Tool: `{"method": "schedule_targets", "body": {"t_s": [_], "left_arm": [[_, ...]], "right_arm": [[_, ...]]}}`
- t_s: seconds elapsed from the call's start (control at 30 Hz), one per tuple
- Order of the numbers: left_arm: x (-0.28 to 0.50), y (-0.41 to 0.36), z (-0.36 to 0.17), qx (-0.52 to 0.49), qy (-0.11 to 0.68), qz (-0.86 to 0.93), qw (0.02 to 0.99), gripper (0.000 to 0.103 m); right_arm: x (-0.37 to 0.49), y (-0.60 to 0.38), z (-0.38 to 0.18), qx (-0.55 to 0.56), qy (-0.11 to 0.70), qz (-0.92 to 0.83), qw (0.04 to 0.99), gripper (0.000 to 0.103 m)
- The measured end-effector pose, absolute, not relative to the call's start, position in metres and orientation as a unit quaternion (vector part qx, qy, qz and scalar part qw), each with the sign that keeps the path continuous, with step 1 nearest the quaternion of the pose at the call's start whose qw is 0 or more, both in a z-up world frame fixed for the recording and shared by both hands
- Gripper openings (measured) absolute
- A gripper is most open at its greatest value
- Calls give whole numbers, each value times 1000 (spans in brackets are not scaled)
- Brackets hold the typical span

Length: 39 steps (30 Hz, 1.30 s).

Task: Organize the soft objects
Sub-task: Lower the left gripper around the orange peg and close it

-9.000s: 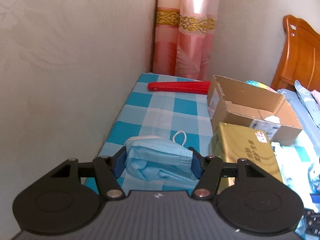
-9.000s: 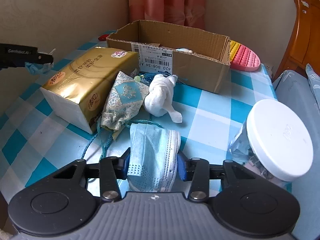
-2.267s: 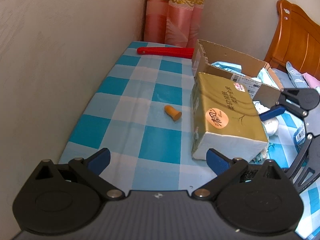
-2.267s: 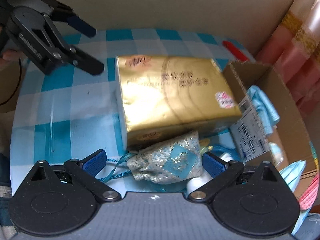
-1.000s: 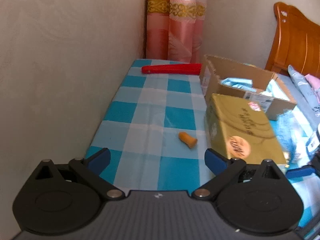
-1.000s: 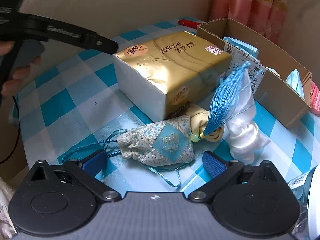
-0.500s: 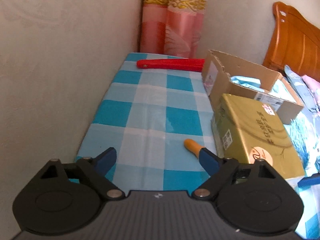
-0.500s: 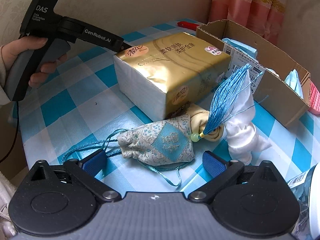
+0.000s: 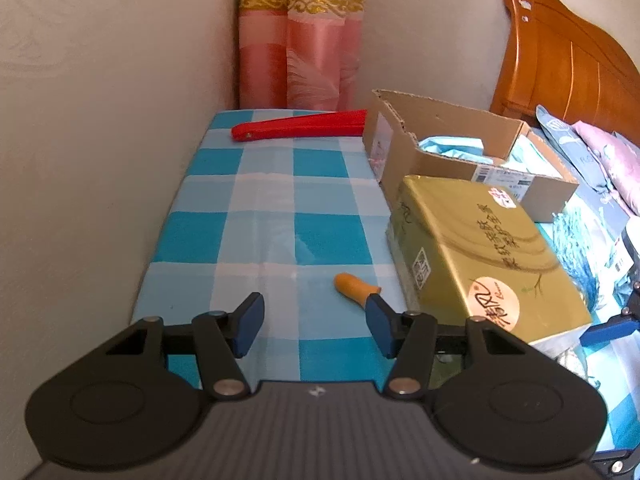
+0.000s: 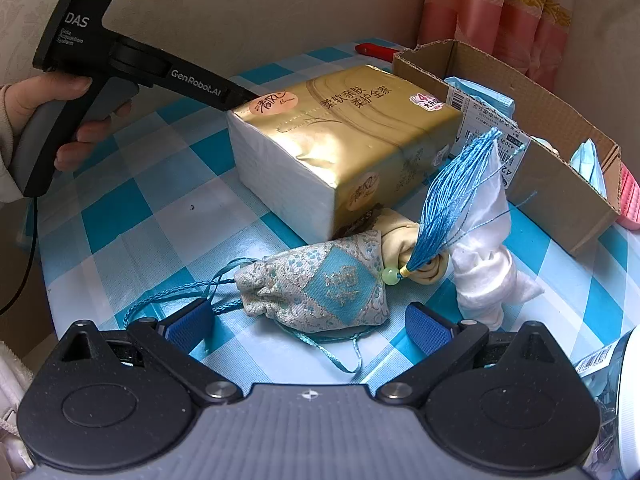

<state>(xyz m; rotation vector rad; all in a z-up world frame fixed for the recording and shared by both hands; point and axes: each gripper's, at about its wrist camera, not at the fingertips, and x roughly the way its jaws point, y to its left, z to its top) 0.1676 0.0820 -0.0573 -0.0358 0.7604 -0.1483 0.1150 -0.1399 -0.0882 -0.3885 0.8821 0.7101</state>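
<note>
Two grippers are in view, and both of yours stand with jaws spread and nothing between them. Your right gripper (image 10: 308,326) faces a small drawstring pouch (image 10: 320,282), pale brocade with a turquoise square panel stitched in metallic thread, its neck gathered and blue cords trailing off to the left. A green bead joins it to a bright blue tassel (image 10: 452,204) that stands up against a white cloth bundle (image 10: 486,260). The pouch lies on the checked tablecloth (image 10: 132,208) just ahead of your right fingers, roughly centred in their gap; the left blue pad (image 10: 188,326) sits over the cords. Right behind the pouch stands the gold tissue pack (image 10: 344,136), with the cardboard box (image 10: 560,160) beyond, blue masks (image 10: 588,164) inside it.

Your left gripper (image 9: 316,322) hangs over the cloth beside the tissue pack, with a small orange piece (image 9: 354,286) lying just ahead of its right pad (image 9: 380,330), which covers its near end. A red fan (image 9: 300,130) lies at the far end.
</note>
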Motion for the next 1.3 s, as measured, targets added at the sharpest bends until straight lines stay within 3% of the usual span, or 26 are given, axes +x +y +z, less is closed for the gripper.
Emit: {"method": "schedule_targets", "body": {"t_s": [0.37, 0.7, 0.87, 1.07, 1.13, 1.3], "left_arm": [[174, 80, -63, 4, 385, -81, 919, 55], [169, 68, -25, 57, 360, -57, 929, 71], [185, 68, -5, 27, 401, -57, 914, 70], [211, 73, -9, -21, 495, -20, 869, 66], [218, 80, -13, -71, 521, 3, 851, 56], [227, 77, -15, -119, 532, 26, 838, 46]], "right_arm": [[115, -140, -88, -182, 413, 334, 828, 103], [113, -143, -89, -181, 403, 343, 829, 103], [112, -145, -90, -181, 393, 351, 830, 103], [110, -146, -91, -181, 384, 360, 831, 103], [109, -146, -91, -182, 380, 364, 830, 103], [109, -145, -92, -185, 378, 372, 827, 103]]}}
